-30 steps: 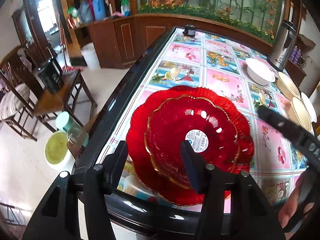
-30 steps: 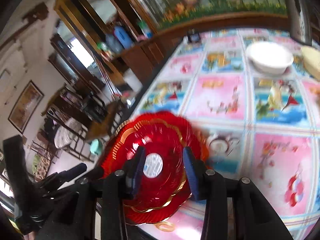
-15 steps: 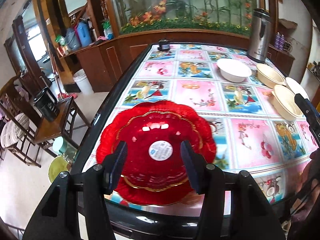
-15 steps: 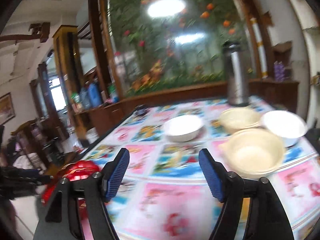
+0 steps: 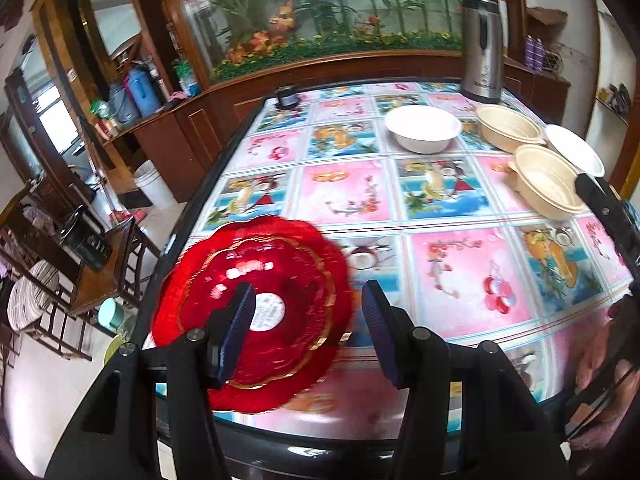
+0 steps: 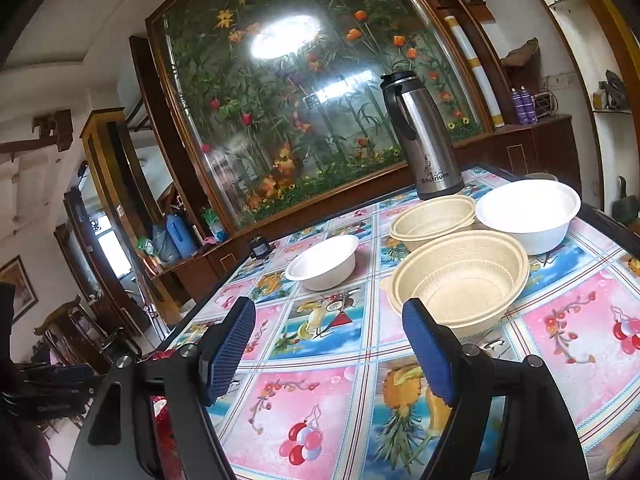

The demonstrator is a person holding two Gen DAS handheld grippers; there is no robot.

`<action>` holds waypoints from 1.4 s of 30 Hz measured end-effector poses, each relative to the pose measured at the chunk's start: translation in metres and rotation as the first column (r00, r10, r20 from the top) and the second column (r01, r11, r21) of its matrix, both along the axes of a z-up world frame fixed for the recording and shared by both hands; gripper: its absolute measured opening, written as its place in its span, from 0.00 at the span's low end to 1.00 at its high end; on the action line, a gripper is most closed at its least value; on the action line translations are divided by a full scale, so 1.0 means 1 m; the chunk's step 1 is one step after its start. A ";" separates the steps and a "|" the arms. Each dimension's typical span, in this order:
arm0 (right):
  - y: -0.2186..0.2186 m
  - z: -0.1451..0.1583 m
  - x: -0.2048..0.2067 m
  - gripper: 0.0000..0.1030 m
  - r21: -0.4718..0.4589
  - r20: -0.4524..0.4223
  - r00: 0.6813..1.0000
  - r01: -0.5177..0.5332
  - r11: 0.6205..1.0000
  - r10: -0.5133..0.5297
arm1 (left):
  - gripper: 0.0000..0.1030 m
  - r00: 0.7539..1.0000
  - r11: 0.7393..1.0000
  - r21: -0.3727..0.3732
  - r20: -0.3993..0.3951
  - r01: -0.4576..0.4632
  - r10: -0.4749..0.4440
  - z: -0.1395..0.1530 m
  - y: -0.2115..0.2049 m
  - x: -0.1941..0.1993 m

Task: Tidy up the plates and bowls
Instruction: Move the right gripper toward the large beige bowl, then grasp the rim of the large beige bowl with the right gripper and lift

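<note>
Both grippers, left [image 5: 306,332] and right [image 6: 328,354], are wide open, nothing held; red plates [image 5: 256,312] overhang table edge [image 5: 280,446], could be knocked off

Bare worktop [image 6: 320,392] stretch ahead of right hand-held gripper [image 6: 328,348]; beige bowl [image 6: 460,276] just beyond right finger; flask [image 6: 424,136] behind bowls.

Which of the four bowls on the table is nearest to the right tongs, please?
The front beige ribbed bowl, just beyond the open right tongs. The second beige bowl and both white bowls sit farther back.
</note>
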State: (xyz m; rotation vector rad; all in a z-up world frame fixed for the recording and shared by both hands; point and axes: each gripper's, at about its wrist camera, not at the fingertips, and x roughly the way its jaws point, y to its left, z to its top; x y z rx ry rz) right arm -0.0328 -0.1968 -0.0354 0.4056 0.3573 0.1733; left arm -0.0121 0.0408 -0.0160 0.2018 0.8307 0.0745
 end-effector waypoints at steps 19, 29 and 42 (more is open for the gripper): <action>-0.151 0.025 0.029 0.79 0.090 -0.122 0.983 0.152 0.984 -0.141 | 0.52 0.969 0.955 -0.258 -0.159 0.146 -0.191 0.000 -0.134 0.102; -0.204 -0.038 0.060 0.79 0.412 -0.244 0.968 0.165 0.896 -0.066 | 0.52 0.968 0.947 -0.310 -0.200 0.085 -0.152 -0.015 -0.151 0.139; -0.204 -0.066 0.083 0.77 0.577 -0.277 0.952 0.059 0.814 0.127 | 0.52 0.935 0.915 -0.402 -0.326 -0.008 -0.135 -0.055 -0.168 0.156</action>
